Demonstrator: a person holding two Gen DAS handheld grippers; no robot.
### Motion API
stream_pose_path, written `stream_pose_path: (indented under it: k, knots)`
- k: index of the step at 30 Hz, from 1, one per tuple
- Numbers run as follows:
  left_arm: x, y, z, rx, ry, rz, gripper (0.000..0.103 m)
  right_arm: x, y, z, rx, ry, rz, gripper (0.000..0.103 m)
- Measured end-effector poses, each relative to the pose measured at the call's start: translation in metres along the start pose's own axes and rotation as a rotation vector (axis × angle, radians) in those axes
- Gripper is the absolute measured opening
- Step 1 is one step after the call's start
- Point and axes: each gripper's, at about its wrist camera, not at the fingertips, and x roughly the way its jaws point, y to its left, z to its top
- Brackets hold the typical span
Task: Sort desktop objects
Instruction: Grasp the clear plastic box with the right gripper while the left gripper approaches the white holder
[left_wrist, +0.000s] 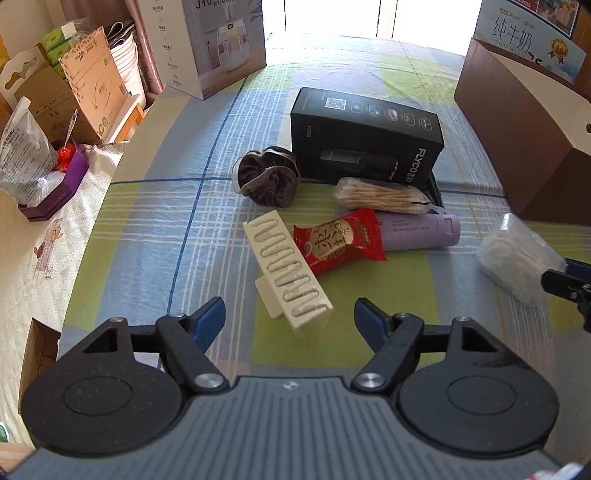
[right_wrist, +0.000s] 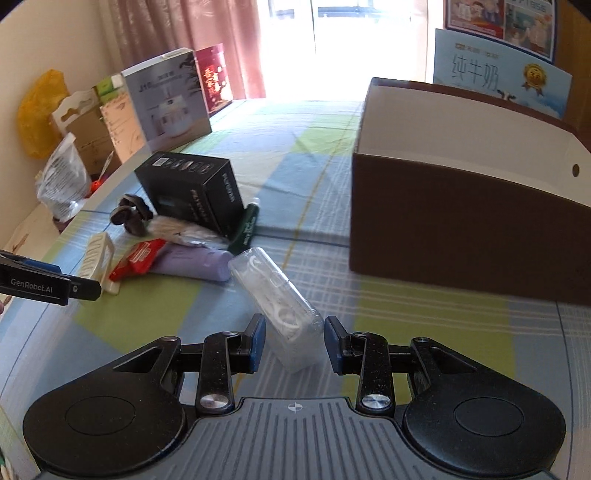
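My left gripper (left_wrist: 290, 317) is open, its blue pads on either side of the near end of a cream ribbed holder (left_wrist: 284, 266) lying on the checked cloth. Behind the holder lie a red snack packet (left_wrist: 340, 240), a purple bottle (left_wrist: 421, 232), a bag of cotton swabs (left_wrist: 380, 195), a brown scrunchie (left_wrist: 267, 177) and a black box (left_wrist: 365, 136). My right gripper (right_wrist: 294, 336) is open and straddles a clear plastic box of white floss picks (right_wrist: 280, 299); small gaps show at both pads. An open brown box (right_wrist: 461, 221) stands to the right.
A dark green tube (right_wrist: 245, 225) leans by the black box. A white humidifier carton (left_wrist: 221, 44) stands at the back left, a milk carton (right_wrist: 498, 74) behind the brown box. Cardboard boxes and bags (left_wrist: 48, 129) crowd the side table on the left.
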Motion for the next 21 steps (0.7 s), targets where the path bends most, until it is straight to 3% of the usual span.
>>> stream_pose_path:
  k: [2, 4, 8, 15, 19, 21]
  knots:
    - [0.006, 0.001, 0.003, 0.005, 0.0, 0.015, 0.07, -0.002, -0.002, -0.001, 0.008, -0.002, -0.007, 0.032]
    - [0.012, 0.004, 0.006, 0.001, 0.009, 0.021, 0.061, -0.002, -0.002, -0.001, 0.007, 0.003, -0.007, 0.032]
    - [0.018, 0.013, 0.007, -0.011, 0.031, 0.01, 0.025, -0.002, -0.002, -0.001, 0.009, 0.012, -0.01, 0.032]
    - [0.007, 0.026, -0.01, 0.046, 0.054, 0.038, 0.024, 0.0, -0.001, 0.004, -0.021, 0.012, -0.006, 0.035]
    - [-0.002, 0.032, -0.023, 0.055, 0.095, 0.013, 0.024, 0.001, 0.0, 0.007, -0.035, 0.003, -0.005, 0.05]
    - [-0.005, 0.032, -0.026, 0.062, 0.1, 0.017, 0.043, 0.002, 0.001, 0.008, -0.045, 0.004, 0.002, 0.053]
